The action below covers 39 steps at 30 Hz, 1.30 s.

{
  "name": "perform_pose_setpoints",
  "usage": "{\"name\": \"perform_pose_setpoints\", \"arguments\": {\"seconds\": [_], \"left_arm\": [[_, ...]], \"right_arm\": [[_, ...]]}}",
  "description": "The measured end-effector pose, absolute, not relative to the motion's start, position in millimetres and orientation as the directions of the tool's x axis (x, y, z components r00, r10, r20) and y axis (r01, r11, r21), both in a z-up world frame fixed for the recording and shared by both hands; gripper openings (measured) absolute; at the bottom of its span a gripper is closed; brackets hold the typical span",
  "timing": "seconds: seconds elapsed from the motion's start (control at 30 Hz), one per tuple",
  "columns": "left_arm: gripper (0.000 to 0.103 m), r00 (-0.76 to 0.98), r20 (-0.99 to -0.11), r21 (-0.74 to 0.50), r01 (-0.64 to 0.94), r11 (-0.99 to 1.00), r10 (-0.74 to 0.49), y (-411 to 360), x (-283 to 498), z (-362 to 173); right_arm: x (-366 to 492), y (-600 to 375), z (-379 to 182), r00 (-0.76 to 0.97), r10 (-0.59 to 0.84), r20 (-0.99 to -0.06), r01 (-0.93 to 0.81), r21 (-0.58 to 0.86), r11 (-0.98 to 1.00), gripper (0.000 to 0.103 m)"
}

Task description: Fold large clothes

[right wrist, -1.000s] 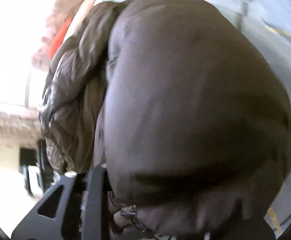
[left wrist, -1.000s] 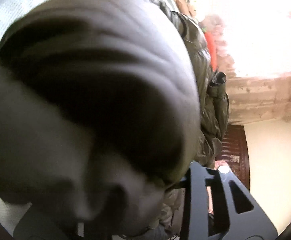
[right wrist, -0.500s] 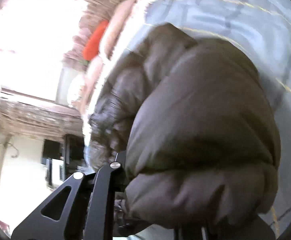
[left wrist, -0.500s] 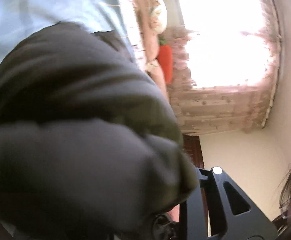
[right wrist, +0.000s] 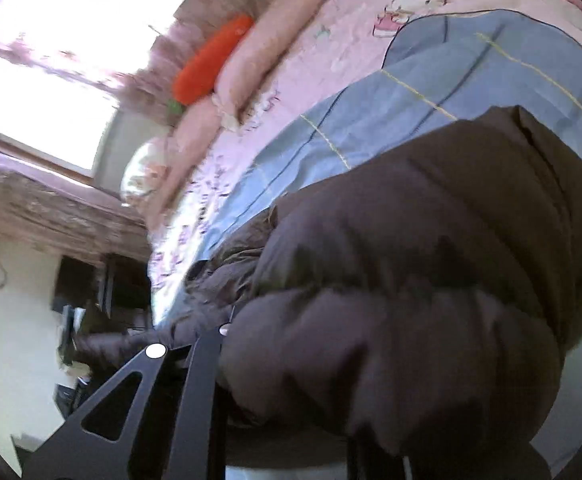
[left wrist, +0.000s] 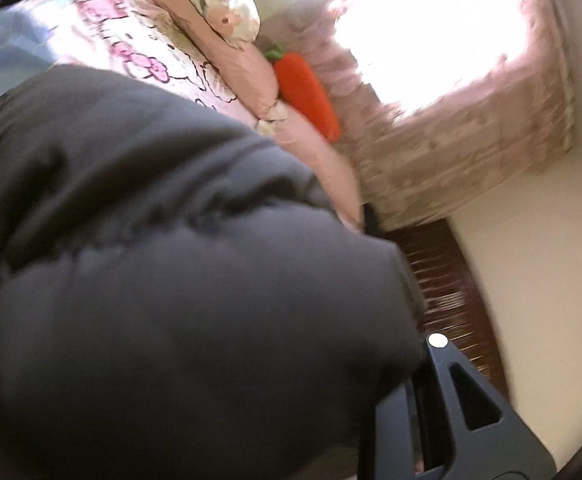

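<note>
- Where both wrist views look out, we see a bed (right wrist: 431, 76) spread with a pink patterned cover and a blue checked sheet, and over it hangs the dark puffy jacket (left wrist: 163, 280), the largest thing in either frame.
- Its quilted fabric bulges in soft rolls with stitched seams; it reads grey-black from the left wrist and brown (right wrist: 431, 280) from the right.
- We find the jacket bunched right against both lenses, lifted above the bed rather than lying flat.
- Only the right view shows the blue sheet broadly and a crinkled, shinier part of the jacket lower left.
- Only the left view shows the floral pillow (left wrist: 231, 4) sharply and a dark wooden panel beside the pale wall.
- Both show pink pillows (left wrist: 247, 68), a bright curtained window (left wrist: 431, 32) and an orange carrot-shaped cushion (left wrist: 307, 96).
- Our left tongs (left wrist: 403, 404) and right tongs (right wrist: 227, 364) each show one black finger, the other buried in fabric; each seems clamped on the jacket.
</note>
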<state>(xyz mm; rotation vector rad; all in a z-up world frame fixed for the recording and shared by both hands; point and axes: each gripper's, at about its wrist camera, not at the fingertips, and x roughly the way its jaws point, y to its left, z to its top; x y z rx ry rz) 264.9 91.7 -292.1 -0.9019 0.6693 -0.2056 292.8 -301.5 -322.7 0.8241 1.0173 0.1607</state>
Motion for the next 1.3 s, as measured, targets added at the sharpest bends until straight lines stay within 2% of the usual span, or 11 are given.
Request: {"name": "perform_pose_setpoints", "arguments": {"seconds": [0.17,0.33,0.6,0.87,0.97,1.03,1.07,1.1,1.2,1.23,1.3], "left_arm": [[0.026,0.7,-0.592,-0.636,-0.101,0.765,-0.399,68.7,385.7,-345.0],[0.026,0.743,-0.561,-0.62,-0.085,0.78,-0.364,57.5,448.5,-393.7],[0.026,0.784,-0.493,-0.675,-0.072,0.735,-0.376,57.8,448.7,-411.7],[0.026,0.82,-0.488,-0.674,-0.138,0.725,-0.299,52.2,432.5,-408.6],[0.035,0.79,-0.538,-0.651,-0.167,0.74,-0.295,46.7,434.4,-393.4],[0.051,0.783,-0.554,-0.645,-0.19,0.74,-0.281,42.1,429.8,-376.4],[0.08,0.794,-0.537,-0.659,-0.185,0.729,-0.285,40.6,427.1,-369.1],[0.101,0.806,-0.516,-0.675,-0.175,0.717,-0.29,38.0,424.5,-358.7],[0.101,0.841,-0.472,-0.669,-0.147,0.728,-0.263,30.2,417.8,-319.2],[0.101,0.845,-0.463,-0.676,-0.143,0.723,-0.266,26.6,398.2,-313.7],[0.101,0.865,-0.41,-0.72,-0.113,0.685,-0.289,36.3,384.6,-292.1]], "right_arm": [[384.9,-299.1,-374.2,0.474,0.402,-0.783,0.28,0.567,0.774,0.014],[427.8,-298.5,-413.1,0.526,0.366,-0.768,0.231,0.543,0.808,0.014],[452.8,-299.5,-437.1,0.536,0.4,-0.743,0.197,0.571,0.797,0.014],[480.6,-288.8,-437.8,0.479,0.468,-0.743,0.147,0.593,0.792,0.015],[462.6,-296.9,-426.5,0.52,0.462,-0.719,0.196,0.627,0.754,0.019],[455.2,-296.1,-413.6,0.535,0.453,-0.713,0.183,0.621,0.762,0.03],[451.8,-294.8,-405.5,0.542,0.444,-0.713,0.169,0.611,0.774,0.033],[448.8,-294.2,-398.6,0.555,0.436,-0.708,0.164,0.608,0.777,0.042],[430.7,-297.9,-368.5,0.655,0.402,-0.64,0.18,0.649,0.739,0.064],[423.9,-300.1,-357.2,0.686,0.424,-0.591,0.168,0.696,0.698,0.089],[412.4,-303.4,-336.9,0.728,0.416,-0.545,0.171,0.732,0.659,0.095]]}}
